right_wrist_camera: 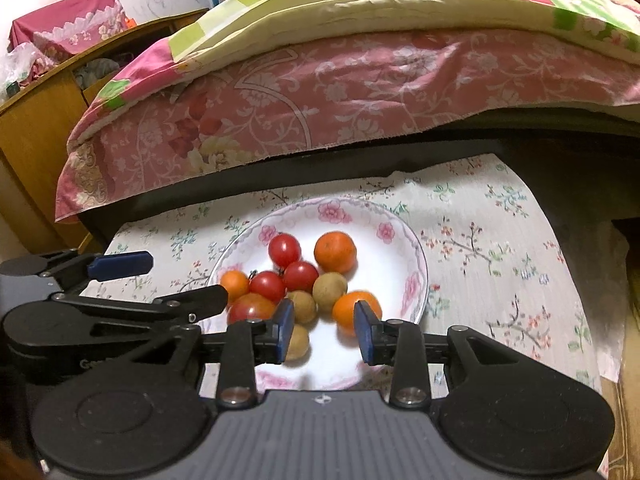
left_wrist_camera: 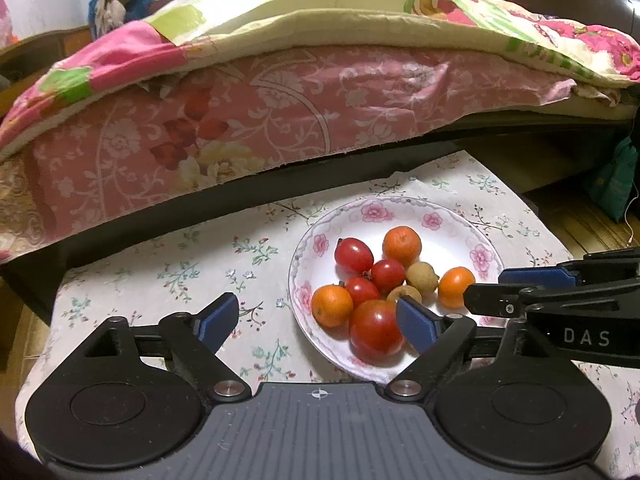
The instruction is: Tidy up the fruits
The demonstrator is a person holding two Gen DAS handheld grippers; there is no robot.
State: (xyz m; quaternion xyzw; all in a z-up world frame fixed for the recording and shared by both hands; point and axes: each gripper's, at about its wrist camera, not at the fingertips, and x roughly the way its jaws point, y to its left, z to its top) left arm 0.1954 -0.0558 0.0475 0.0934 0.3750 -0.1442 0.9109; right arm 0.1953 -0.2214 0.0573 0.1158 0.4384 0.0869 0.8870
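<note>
A white plate with pink flowers (left_wrist_camera: 400, 202) (right_wrist_camera: 340, 204) stands on a floral tablecloth and holds several red tomatoes (left_wrist_camera: 354, 255), three small oranges (left_wrist_camera: 402, 246) and a few brown longans (left_wrist_camera: 422, 278). My left gripper (left_wrist_camera: 318, 322) is wide open over the plate's near left edge, with a big tomato (left_wrist_camera: 376, 332) just inside its right finger, untouched. My right gripper (right_wrist_camera: 326, 330) hovers open over the plate's near side with only bare plate between its pads. A longan (right_wrist_camera: 298, 342) lies by its left finger and an orange (right_wrist_camera: 352, 308) behind its right one.
The tablecloth (right_wrist_camera: 480, 248) covers a small table, with bare cloth to the right of the plate. A bed with a pink floral sheet (left_wrist_camera: 280, 112) and a quilt overhangs the table's far edge. A wooden cabinet (right_wrist_camera: 36, 128) stands at the left.
</note>
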